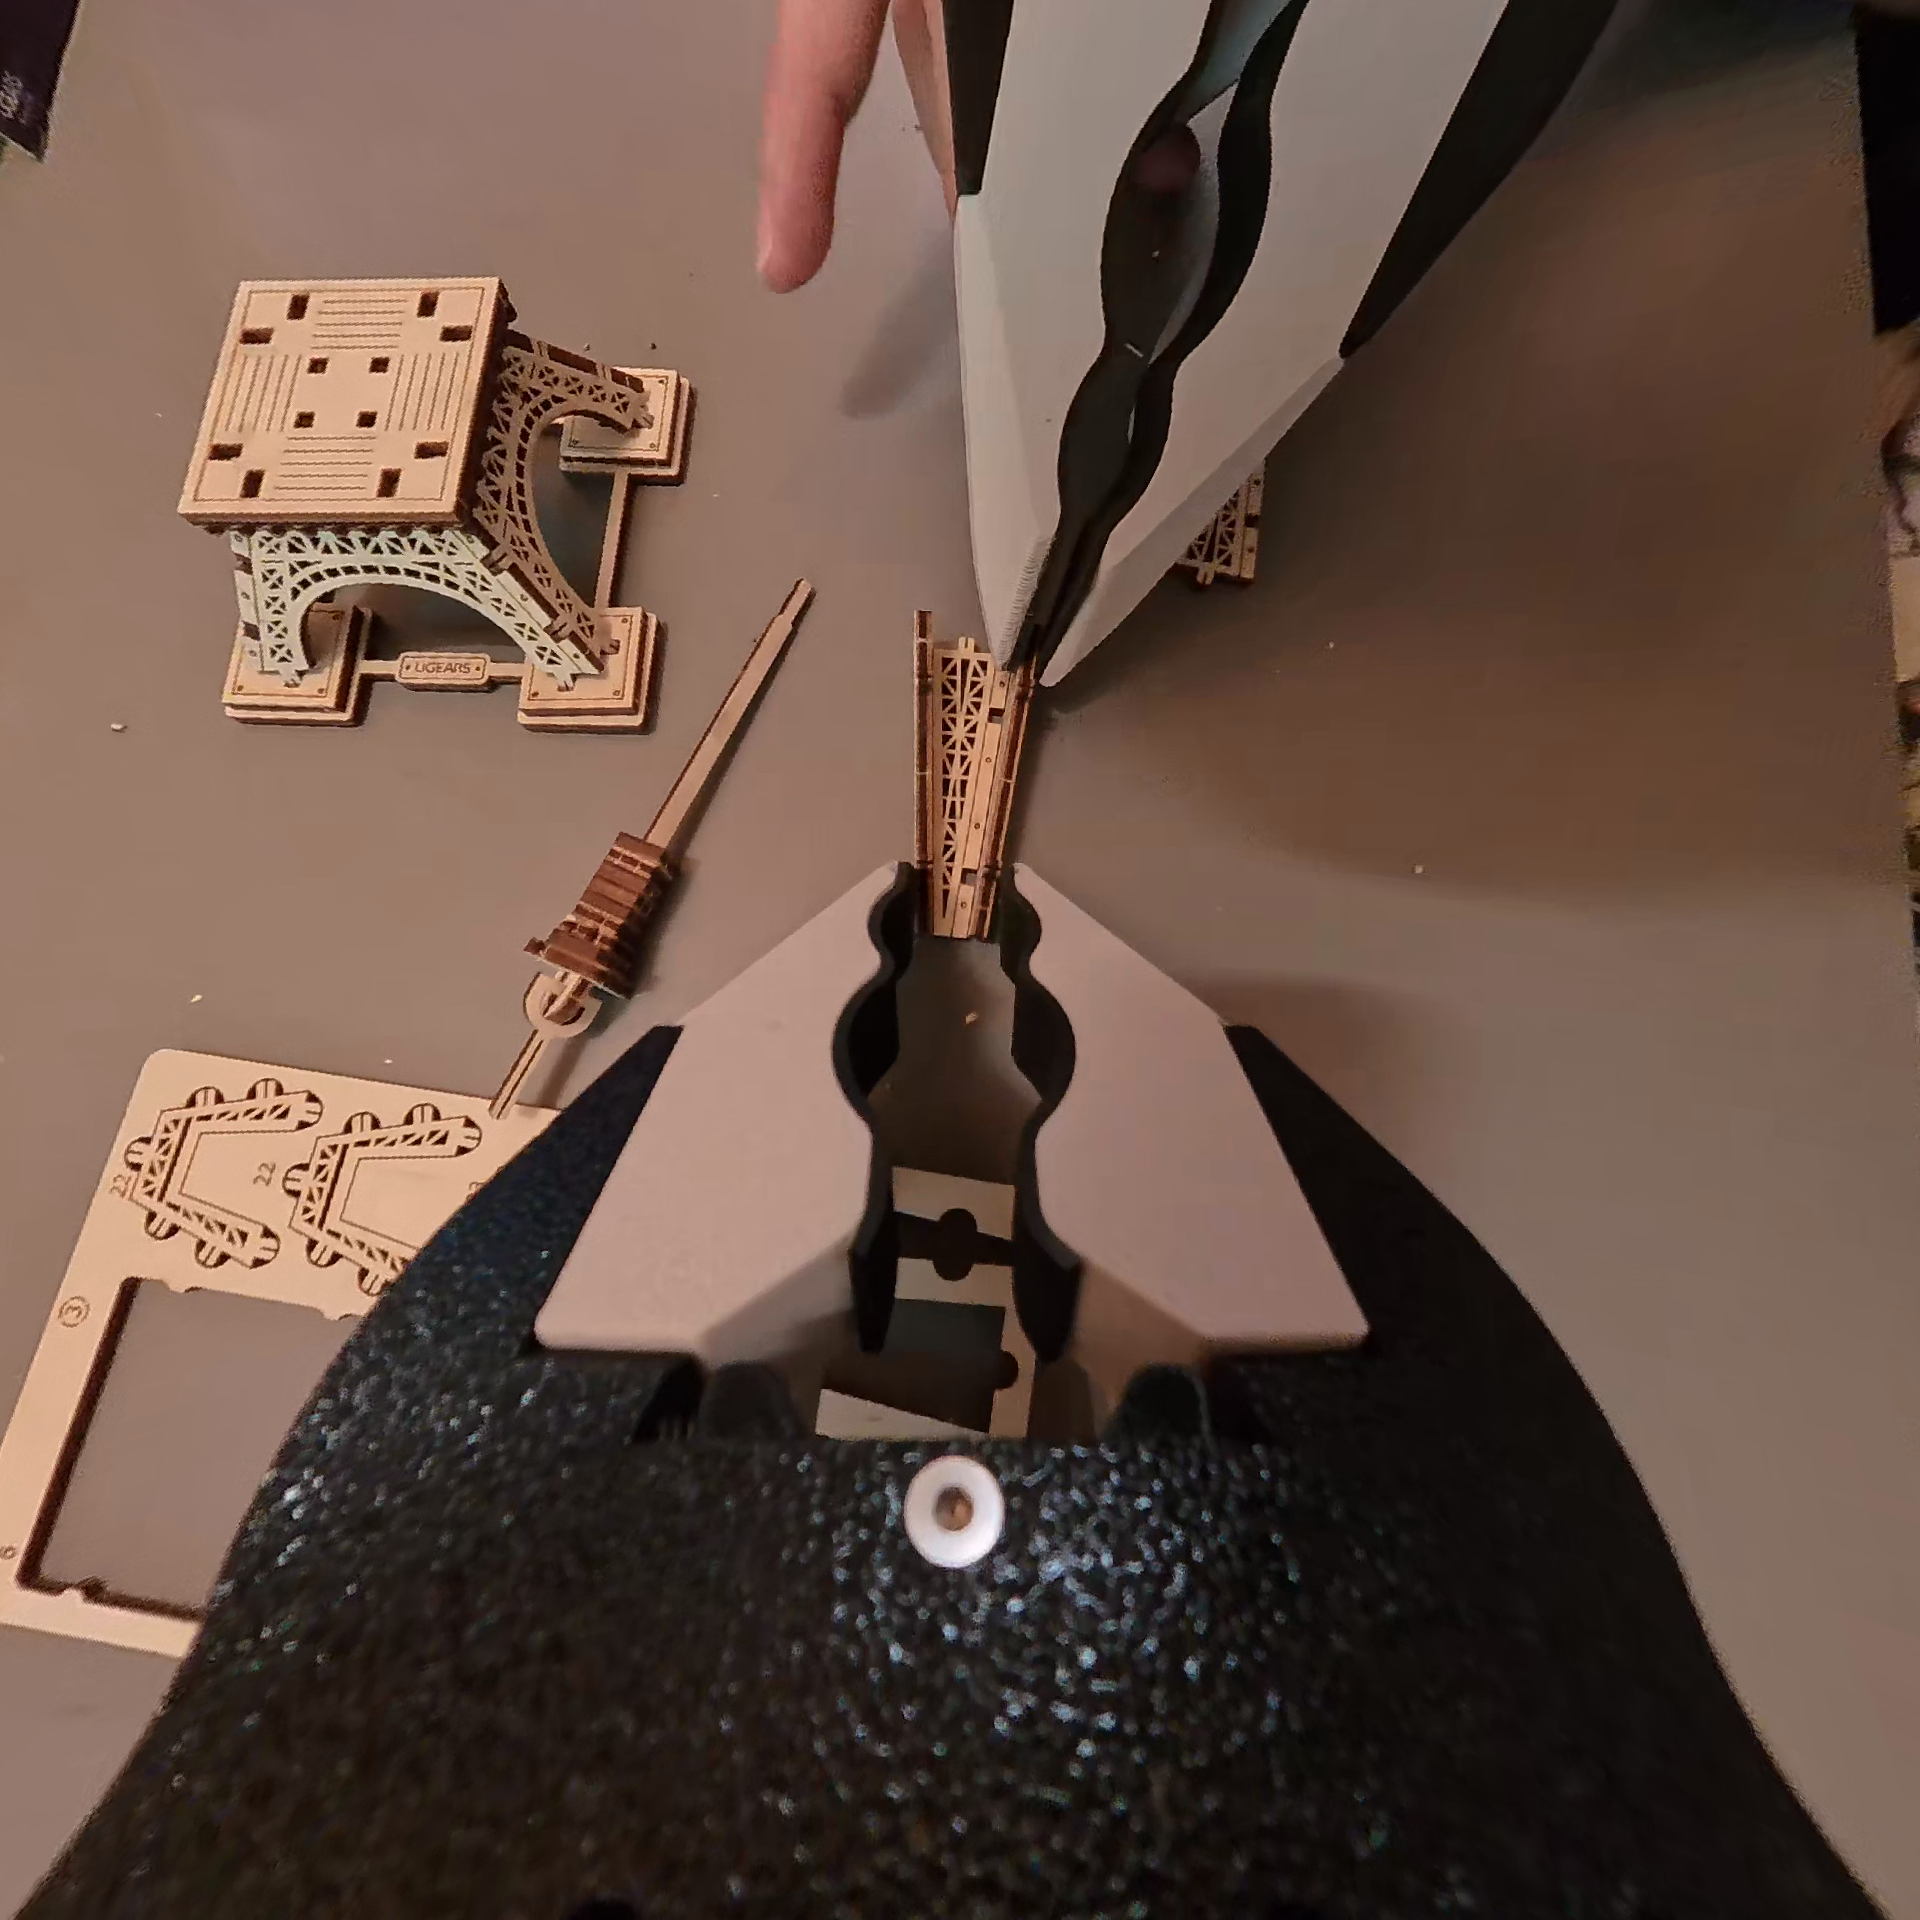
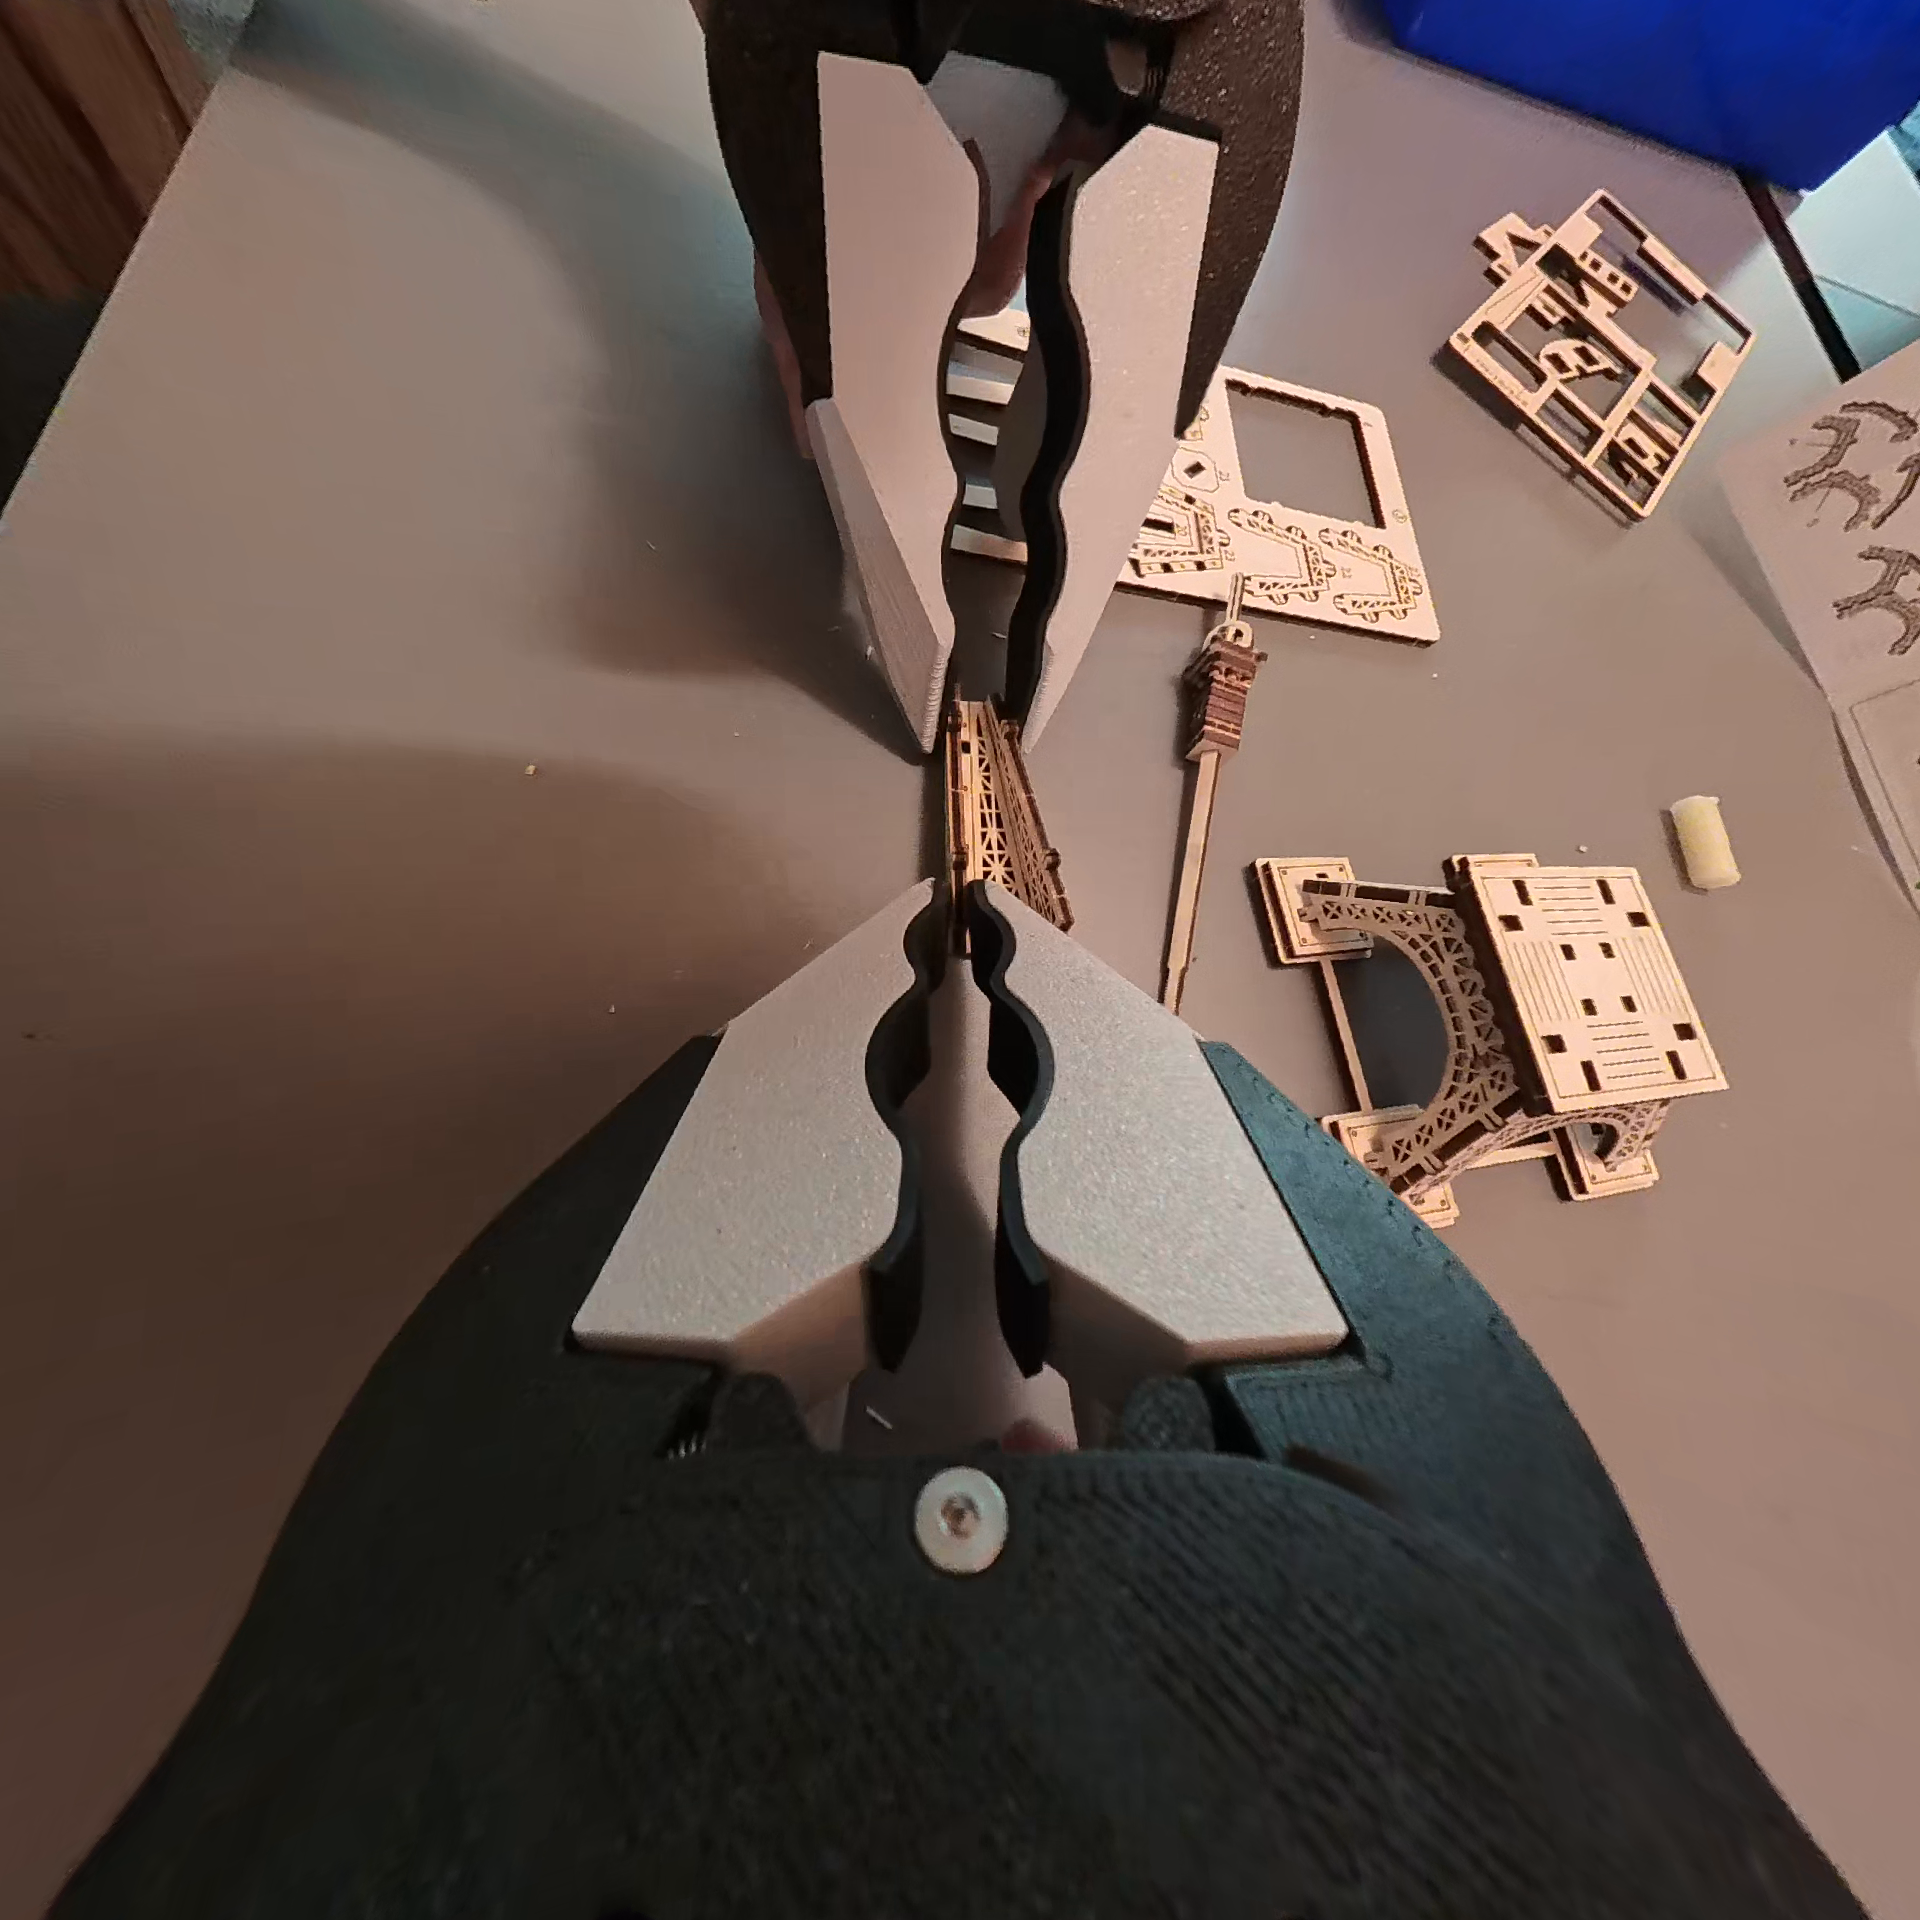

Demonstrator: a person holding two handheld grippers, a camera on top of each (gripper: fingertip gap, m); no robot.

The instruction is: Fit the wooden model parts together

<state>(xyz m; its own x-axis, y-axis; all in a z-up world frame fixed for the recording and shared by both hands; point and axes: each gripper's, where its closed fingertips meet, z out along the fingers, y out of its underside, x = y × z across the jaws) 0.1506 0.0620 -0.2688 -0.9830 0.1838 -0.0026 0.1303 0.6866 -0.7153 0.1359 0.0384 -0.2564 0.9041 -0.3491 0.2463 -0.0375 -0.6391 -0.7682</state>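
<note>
A slim wooden lattice tower section [image 1: 971,769] is held between both grippers just above the grey table [image 1: 1455,935]. My left gripper [image 1: 956,883] is shut on its near end. My right gripper [image 1: 1023,660] comes in from the top and is pinched shut on the far edge. In the right wrist view the same section [image 2: 1003,831] runs from my right gripper [image 2: 961,914] up to the left gripper [image 2: 982,732]. The arched wooden tower base [image 1: 416,520] stands to the left and also shows in the right wrist view [image 2: 1507,1029].
A wooden spire with a dark stacked collar [image 1: 644,873] lies beside the base. A part sheet [image 1: 208,1247] lies at lower left. Another lattice piece [image 1: 1231,540] shows behind the right gripper. A finger [image 1: 800,156] points down. An emptied sheet frame [image 2: 1600,343], a small white lump [image 2: 1704,842] and paper [image 2: 1849,540] lie at right. The grippers' ends are close to 4 centimetres from one another. Both grippers' tips are roughly 20 centimetres from the small white lump [image 2: 1704,842].
</note>
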